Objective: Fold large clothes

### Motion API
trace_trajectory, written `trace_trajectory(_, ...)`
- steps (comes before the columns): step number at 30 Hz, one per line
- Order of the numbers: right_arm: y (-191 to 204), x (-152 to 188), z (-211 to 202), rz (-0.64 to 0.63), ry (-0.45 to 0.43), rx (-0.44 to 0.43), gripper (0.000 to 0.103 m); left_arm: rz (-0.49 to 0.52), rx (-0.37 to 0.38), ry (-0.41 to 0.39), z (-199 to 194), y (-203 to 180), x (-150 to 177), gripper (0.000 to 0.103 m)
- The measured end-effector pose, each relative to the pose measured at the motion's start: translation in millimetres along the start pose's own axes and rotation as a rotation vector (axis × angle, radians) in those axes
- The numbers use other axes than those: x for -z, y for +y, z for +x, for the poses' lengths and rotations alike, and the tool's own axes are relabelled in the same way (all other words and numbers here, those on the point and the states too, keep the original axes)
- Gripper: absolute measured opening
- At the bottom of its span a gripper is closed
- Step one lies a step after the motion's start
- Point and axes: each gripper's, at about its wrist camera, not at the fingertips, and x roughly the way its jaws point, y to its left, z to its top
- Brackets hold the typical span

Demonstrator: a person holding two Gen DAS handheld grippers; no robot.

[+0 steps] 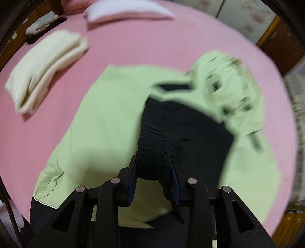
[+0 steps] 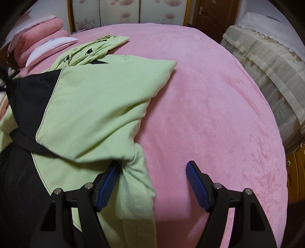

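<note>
A light green jacket with black panels (image 1: pixel 106 122) lies spread on the pink bed (image 1: pixel 152 43). My left gripper (image 1: pixel 154 171) is shut on its black ribbed cuff (image 1: pixel 152 152), which hangs lifted above the green body; that view is blurred. In the right wrist view the same jacket (image 2: pixel 99 99) lies at the left. My right gripper (image 2: pixel 152 183) stands open low over the bed. A green sleeve fold (image 2: pixel 137 171) lies against its left pad (image 2: pixel 106 185), and the right pad (image 2: pixel 197 183) is apart from it over bare pink cover.
A folded cream garment (image 1: pixel 45 70) lies at the upper left of the bed, with a white and pink pillow (image 1: pixel 125 11) beyond it. Pink cushions (image 2: pixel 42 34) sit at the bed's head. A beige covered piece of furniture (image 2: pixel 266 70) stands beside the bed's right edge.
</note>
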Motion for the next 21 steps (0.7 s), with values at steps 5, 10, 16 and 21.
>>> trace_trajectory(5, -2.8, -1.0, -15.6, -0.01, -0.096, 0.0, 0.072, -0.01, -0.031, 0.064, 30.9, 15.2, 9.3, 0.03)
trace_trajectory(10, 1.0, -20.7, -23.6, -0.055, -0.154, -0.026, 0.04, 0.042, -0.017, 0.04, 22.6, 1.8, 5.6, 0.03)
trace_trajectory(16, -4.5, -23.3, -20.8, 0.039, -0.097, -0.087, 0.009, 0.093, -0.017, 0.025, 17.3, -12.1, 7.6, 0.03)
trace_trajectory(21, -37.0, -10.0, 3.9, 0.341, 0.022, -0.103, 0.018, 0.056, -0.017, 0.037, 44.1, -5.3, 21.5, 0.036)
